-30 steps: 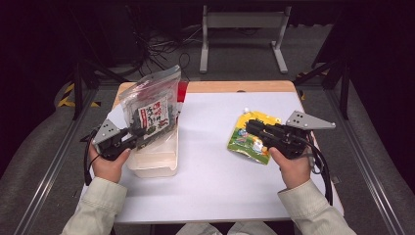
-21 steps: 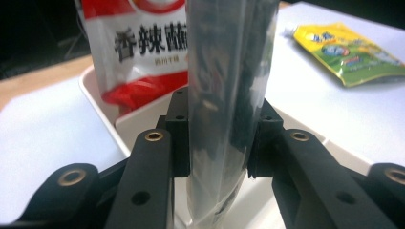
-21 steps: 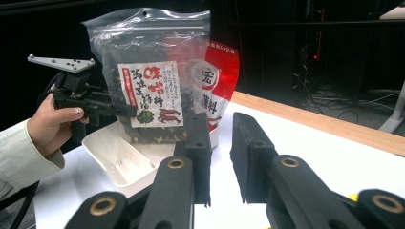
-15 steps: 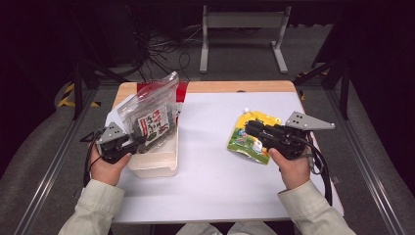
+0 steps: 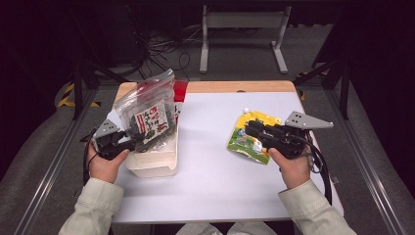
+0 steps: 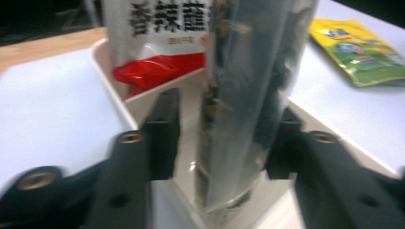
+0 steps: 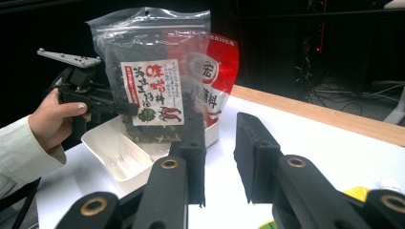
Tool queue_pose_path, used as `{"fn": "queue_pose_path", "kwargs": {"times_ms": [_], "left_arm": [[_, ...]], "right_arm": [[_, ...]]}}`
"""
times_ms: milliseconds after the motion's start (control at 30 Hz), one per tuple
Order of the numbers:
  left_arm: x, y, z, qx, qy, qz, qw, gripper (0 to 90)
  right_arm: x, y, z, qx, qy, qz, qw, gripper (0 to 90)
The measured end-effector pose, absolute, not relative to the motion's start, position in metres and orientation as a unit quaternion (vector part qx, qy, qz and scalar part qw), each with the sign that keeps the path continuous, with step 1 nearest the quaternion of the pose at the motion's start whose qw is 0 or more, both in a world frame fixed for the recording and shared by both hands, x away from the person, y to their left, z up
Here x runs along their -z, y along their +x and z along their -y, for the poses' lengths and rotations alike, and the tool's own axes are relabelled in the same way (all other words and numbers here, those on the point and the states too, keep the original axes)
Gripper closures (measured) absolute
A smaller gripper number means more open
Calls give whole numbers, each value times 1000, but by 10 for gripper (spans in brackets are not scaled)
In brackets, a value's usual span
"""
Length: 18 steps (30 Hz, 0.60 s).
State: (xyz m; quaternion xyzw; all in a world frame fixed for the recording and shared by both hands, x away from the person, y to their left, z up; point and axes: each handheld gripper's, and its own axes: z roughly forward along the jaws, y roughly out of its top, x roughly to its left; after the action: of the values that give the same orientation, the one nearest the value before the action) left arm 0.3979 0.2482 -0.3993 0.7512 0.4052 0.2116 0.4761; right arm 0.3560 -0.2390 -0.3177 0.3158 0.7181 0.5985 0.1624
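**Releasing the clear bag into the tray**

Dark room, white desk [image 5: 215, 191] with a wooden strip along its far edge. A white tray [image 5: 152, 164] sits near the left edge of the desk. A clear bag [image 5: 149, 115] of dark contents stands upright in the tray, leaning against a red bag [image 5: 180, 95] behind it. A yellow pouch [image 5: 247, 139] lies flat toward the right edge, well apart from the tray.

Left hand-held gripper [image 6: 217, 138]: its jaws have just been opening. In the left gripper view the bag stands between them, with a clear gap at the left pad [image 6: 165, 133]; contact at the right pad cannot be confirmed because of blur. Treat the bag as released or nearly so.

Right hand-held gripper [image 5: 250, 128]: jaws part-open over the pouch, nothing between them in the right gripper view.

Procedure, as judged from this state:
1. Open the left jaws until both pads clear the film.
2. Check that the bag rests on the tray floor and leans on the red bag, not on the pads.
3. Withdraw straight back toward the near-left corner, without sideways drag; the film is likely to snag and topple the bag.
4. Keep the right hand-held gripper steady until the left is clear.
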Motion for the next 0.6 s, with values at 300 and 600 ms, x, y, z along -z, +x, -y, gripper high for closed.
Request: {"fn": "queue_pose_path", "kwargs": {"times_ms": [300, 600], "left_arm": [[388, 384, -250, -244, 734, -407, 485, 348], [379, 371, -257, -247, 730, -400, 497, 302]], "right_arm": [[321, 356, 244, -594, 322, -719, 163, 717], [323, 359, 249, -588, 331, -719, 164, 695]]}}
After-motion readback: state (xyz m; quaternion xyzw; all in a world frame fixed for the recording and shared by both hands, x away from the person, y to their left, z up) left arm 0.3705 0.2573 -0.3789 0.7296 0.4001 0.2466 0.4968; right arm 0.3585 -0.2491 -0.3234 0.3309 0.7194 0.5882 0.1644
